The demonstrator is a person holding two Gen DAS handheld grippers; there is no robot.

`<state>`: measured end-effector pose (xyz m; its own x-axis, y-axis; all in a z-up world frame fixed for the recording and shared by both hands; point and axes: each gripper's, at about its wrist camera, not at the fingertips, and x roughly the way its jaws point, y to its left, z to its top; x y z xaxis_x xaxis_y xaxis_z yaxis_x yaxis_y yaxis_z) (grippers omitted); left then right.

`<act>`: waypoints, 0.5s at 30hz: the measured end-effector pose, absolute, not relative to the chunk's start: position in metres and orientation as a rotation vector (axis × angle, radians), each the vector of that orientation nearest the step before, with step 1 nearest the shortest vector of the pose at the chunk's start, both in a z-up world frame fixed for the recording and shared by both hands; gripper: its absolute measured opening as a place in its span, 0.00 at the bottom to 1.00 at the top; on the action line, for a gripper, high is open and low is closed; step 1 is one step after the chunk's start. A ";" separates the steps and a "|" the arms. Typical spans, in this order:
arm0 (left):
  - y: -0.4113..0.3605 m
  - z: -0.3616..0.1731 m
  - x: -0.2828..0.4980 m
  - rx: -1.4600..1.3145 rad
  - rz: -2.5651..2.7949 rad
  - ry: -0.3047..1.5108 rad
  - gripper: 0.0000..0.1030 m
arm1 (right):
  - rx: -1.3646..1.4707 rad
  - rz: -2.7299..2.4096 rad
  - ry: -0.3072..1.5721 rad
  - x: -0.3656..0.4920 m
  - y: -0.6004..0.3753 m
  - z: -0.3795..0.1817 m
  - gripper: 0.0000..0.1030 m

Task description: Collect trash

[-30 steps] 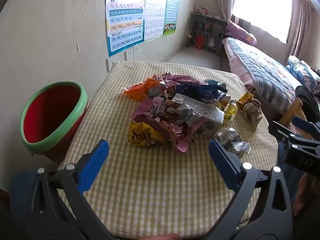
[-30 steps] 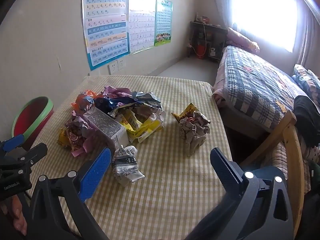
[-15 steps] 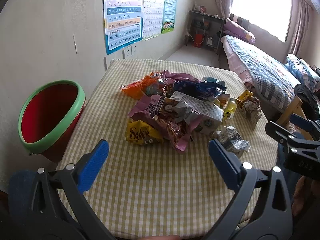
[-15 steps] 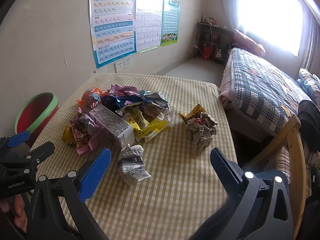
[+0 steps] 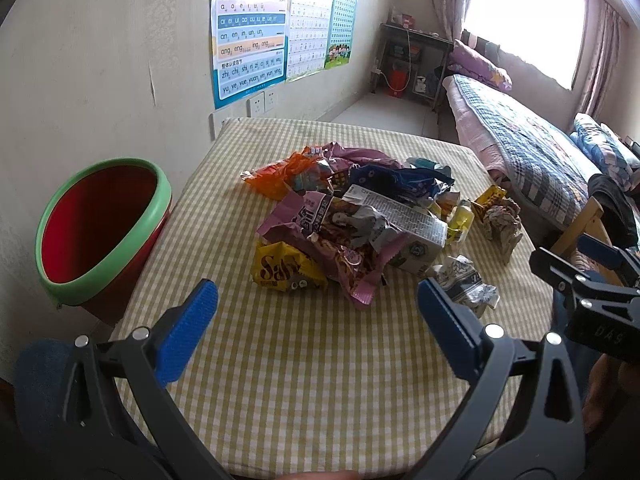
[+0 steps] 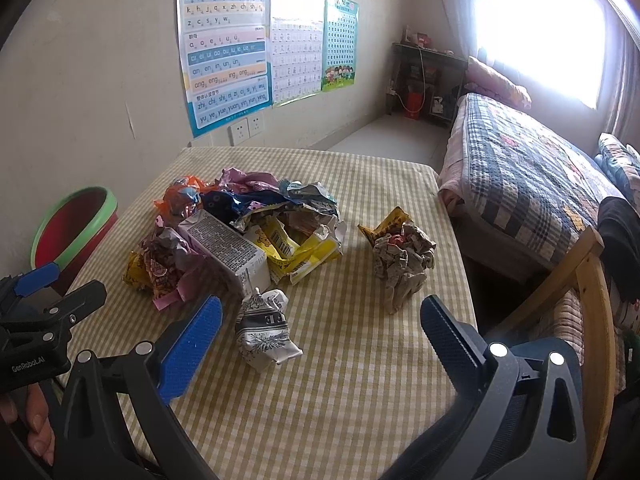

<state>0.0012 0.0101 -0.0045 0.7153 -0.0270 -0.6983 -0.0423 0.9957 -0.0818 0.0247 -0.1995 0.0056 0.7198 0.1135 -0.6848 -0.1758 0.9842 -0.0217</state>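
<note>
The left gripper (image 5: 318, 310) fills the lower part of its own view, its 2 blue-padded fingers (image 5: 188, 332) spread wide apart and holding nothing. The right gripper (image 6: 320, 326) sits likewise at the bottom of its frame, jaws wide, empty. Bare fingertips (image 6: 38, 428) show at the lower left edge.

"GenRobot.AI" on the left gripper (image 6: 38, 280); pinyin rows ("ang eng ing ong") on the wall poster (image 6: 226, 52).
</note>
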 end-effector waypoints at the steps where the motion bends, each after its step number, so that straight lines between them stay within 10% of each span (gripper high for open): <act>1: 0.010 -0.005 0.001 -0.095 0.009 0.775 0.95 | -0.088 0.161 0.751 0.025 -0.200 0.006 0.93; 15: 0.011 -0.004 0.001 -0.095 0.010 0.774 0.95 | -0.087 0.162 0.752 0.025 -0.199 0.004 0.93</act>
